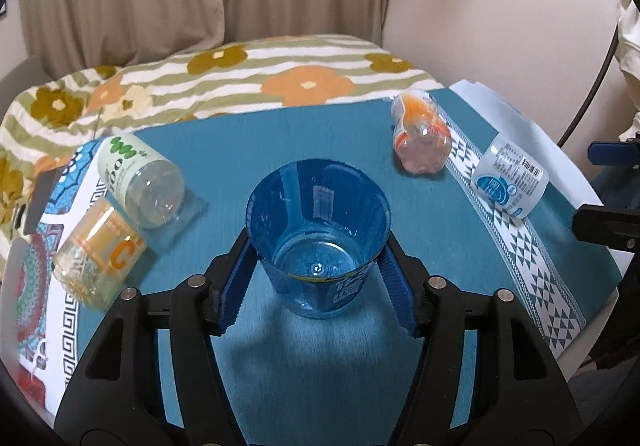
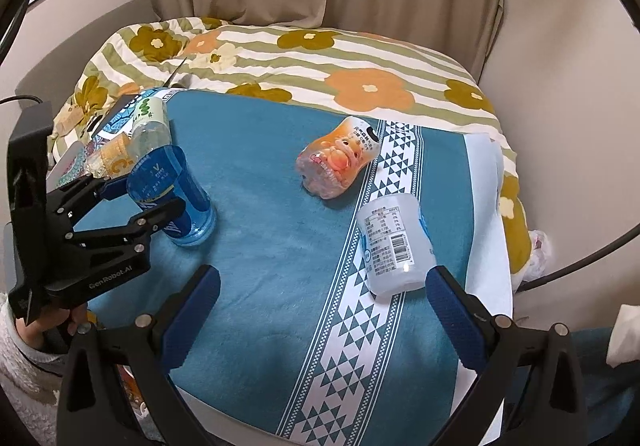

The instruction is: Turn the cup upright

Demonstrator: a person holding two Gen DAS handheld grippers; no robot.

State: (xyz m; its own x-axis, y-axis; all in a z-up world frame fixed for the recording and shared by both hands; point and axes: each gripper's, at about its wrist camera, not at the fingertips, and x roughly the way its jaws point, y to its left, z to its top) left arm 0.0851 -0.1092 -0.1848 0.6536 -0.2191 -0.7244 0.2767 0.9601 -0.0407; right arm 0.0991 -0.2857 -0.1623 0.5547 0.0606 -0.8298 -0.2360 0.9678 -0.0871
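Observation:
A clear blue plastic cup (image 1: 318,234) stands upright, mouth up, on the teal cloth (image 1: 304,137). My left gripper (image 1: 318,250) has a blue pad on each side of the cup, pressed against its walls. In the right wrist view the same cup (image 2: 176,197) stands at the left with the left gripper (image 2: 136,201) around it. My right gripper (image 2: 324,306) is open and empty, low over the cloth, its right finger close to a white cup (image 2: 394,246) lying on its side.
An orange printed cup (image 2: 340,161) lies on its side mid-cloth. Two clear bottles (image 1: 140,181) (image 1: 98,258) lie at the left edge. The white cup also shows in the left wrist view (image 1: 510,177). A floral quilt (image 2: 320,57) lies behind the cloth.

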